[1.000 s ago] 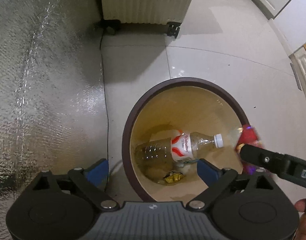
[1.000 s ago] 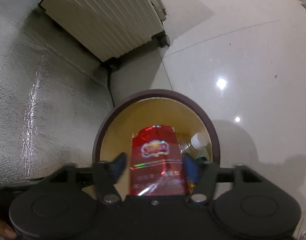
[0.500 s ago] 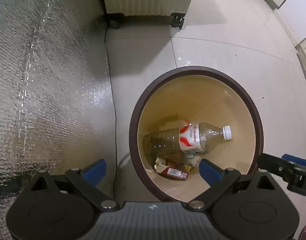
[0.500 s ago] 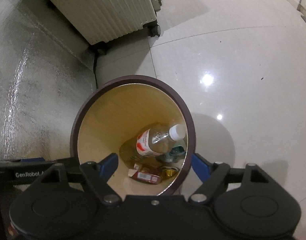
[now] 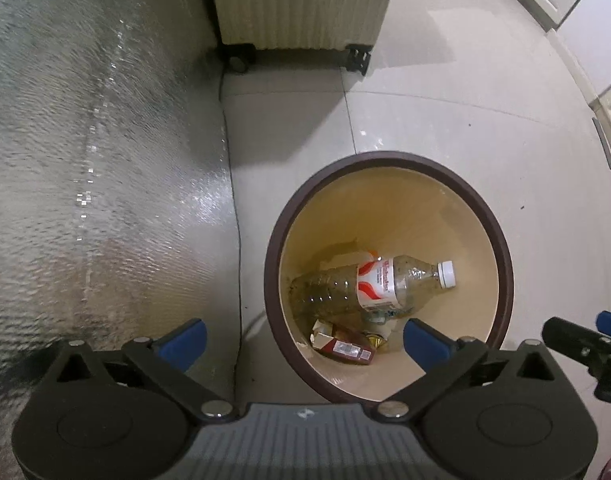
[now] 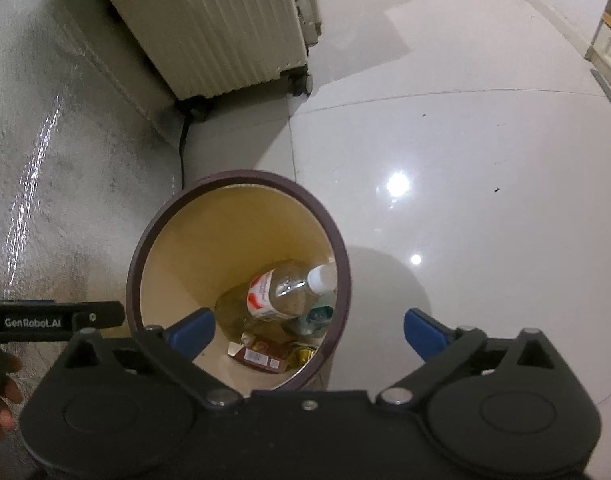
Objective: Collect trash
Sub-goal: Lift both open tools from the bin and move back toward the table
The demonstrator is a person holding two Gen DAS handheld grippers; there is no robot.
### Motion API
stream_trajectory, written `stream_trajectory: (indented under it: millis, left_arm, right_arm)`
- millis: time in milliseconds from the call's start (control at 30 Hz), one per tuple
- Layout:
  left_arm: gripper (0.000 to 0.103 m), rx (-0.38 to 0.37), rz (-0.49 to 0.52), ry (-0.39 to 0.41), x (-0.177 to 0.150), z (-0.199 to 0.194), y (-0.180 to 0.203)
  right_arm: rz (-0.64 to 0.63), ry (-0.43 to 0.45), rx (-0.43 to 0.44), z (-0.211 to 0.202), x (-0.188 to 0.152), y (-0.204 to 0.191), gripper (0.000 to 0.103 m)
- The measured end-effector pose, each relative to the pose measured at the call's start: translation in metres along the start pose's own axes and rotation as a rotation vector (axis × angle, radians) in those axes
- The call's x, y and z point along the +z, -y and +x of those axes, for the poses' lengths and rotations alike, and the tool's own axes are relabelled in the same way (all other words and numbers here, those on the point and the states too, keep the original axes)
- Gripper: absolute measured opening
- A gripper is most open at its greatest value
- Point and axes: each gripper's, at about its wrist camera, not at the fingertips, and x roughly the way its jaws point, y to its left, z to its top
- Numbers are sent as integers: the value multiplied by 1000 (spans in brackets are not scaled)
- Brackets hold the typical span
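Note:
A round bin with a dark brown rim (image 5: 501,252) (image 6: 143,248) and a cream inside stands on the tiled floor. In it lie a clear plastic bottle (image 5: 357,286) (image 6: 281,294) with a red and white label, a red snack packet (image 5: 343,344) (image 6: 261,354) and a gold wrapper (image 5: 375,340). My left gripper (image 5: 305,336) is open and empty above the bin's near left rim. My right gripper (image 6: 309,330) is open and empty above the bin's near right rim. Each gripper shows at the edge of the other's view.
A cream ribbed suitcase on wheels (image 5: 301,0) (image 6: 209,24) stands beyond the bin. A silver foil mat (image 5: 97,152) (image 6: 45,160) covers the floor on the left. A dark cable (image 5: 235,216) runs along its edge. Glossy white tiles (image 6: 465,160) lie on the right.
My right gripper opened and let the red snack packet fall into the bin. Both grippers have risen and drawn back from the bin.

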Motion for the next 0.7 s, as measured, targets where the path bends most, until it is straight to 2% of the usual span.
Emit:
stream_trajectory:
  millis: [233, 700]
  left_arm:
    - [103, -2, 21, 41, -13, -28, 4]
    - [103, 36, 15, 151, -51, -97, 5]
  right_arm:
    - [-18, 40, -49, -22, -7, 2, 103]
    - [-21, 121, -70, -83, -32, 0, 103]
